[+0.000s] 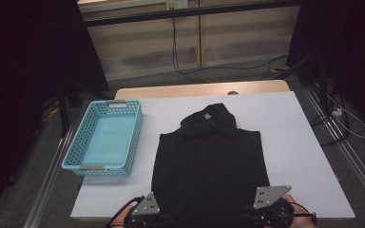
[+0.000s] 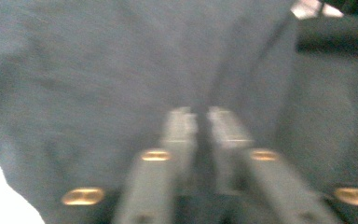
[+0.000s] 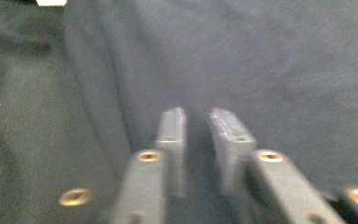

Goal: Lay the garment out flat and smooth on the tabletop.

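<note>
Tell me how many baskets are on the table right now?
1. A turquoise basket sits on the white table cover, left of the black garment. It looks empty. Nothing suggests another basket hidden under the garment.

A turquoise perforated plastic basket [image 1: 105, 140] sits empty on a white sheet [image 1: 294, 142] covering a light wooden table [image 1: 190, 89]. Black cables [image 1: 180, 66] trail down the pale panelled wall [image 1: 138, 47] onto the grey carpeted floor [image 1: 171, 80] behind.
</note>
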Tool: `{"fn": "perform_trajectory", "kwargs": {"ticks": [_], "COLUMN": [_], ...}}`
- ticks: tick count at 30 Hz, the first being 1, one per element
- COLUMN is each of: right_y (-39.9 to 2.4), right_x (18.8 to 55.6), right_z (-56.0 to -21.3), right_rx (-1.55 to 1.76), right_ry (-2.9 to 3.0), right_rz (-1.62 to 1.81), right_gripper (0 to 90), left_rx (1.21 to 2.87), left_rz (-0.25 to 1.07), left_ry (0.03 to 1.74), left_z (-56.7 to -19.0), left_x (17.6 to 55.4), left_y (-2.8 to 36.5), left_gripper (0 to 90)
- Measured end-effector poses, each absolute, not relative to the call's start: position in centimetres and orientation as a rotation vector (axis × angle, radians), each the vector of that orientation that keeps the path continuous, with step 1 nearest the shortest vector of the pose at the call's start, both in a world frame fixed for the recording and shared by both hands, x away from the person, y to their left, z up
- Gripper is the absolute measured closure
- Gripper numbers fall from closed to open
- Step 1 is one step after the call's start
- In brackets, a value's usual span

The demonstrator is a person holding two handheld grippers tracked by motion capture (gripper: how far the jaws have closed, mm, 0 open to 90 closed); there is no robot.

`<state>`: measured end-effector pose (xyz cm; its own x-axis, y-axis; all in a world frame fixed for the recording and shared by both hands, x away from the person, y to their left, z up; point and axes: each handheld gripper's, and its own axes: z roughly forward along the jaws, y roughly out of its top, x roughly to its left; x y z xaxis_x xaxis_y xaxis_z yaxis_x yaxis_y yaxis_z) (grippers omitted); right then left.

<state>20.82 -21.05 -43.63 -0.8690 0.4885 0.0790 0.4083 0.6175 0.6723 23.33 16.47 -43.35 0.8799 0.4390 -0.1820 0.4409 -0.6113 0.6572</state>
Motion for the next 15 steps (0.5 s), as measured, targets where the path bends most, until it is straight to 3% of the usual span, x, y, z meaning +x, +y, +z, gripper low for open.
{"fn": "perform_trajectory", "kwargs": {"ticks": [3, 6, 8, 10, 15], "right_y": [-21.3, -21.6, -21.8, -22.1, -22.5], "right_x": [21.5, 22.8, 23.8, 24.8, 27.4], "right_z": [-43.5, -43.5, -43.5, -43.4, -43.6], "right_rx": [0.800, 0.865, 0.890, 0.927, 0.978], "right_ry": [2.672, 2.630, 2.604, 2.570, 2.526], "right_rz": [1.110, 1.102, 1.085, 1.079, 1.060], "right_gripper": [62.6, 55.3, 51.3, 47.6, 37.3], "left_rx": [2.268, 2.256, 2.249, 2.245, 2.221], "left_rz": [0.014, 0.068, 0.100, 0.123, 0.177], "left_ry": [0.658, 0.673, 0.682, 0.690, 0.733], "left_z": [-43.2, -43.1, -43.2, -43.2, -43.0], "left_x": [24.5, 25.8, 26.8, 27.8, 30.8], "left_y": [16.6, 16.2, 15.9, 15.6, 14.6], "left_gripper": [68.3, 59.2, 48.6, 46.8, 27.8]}}
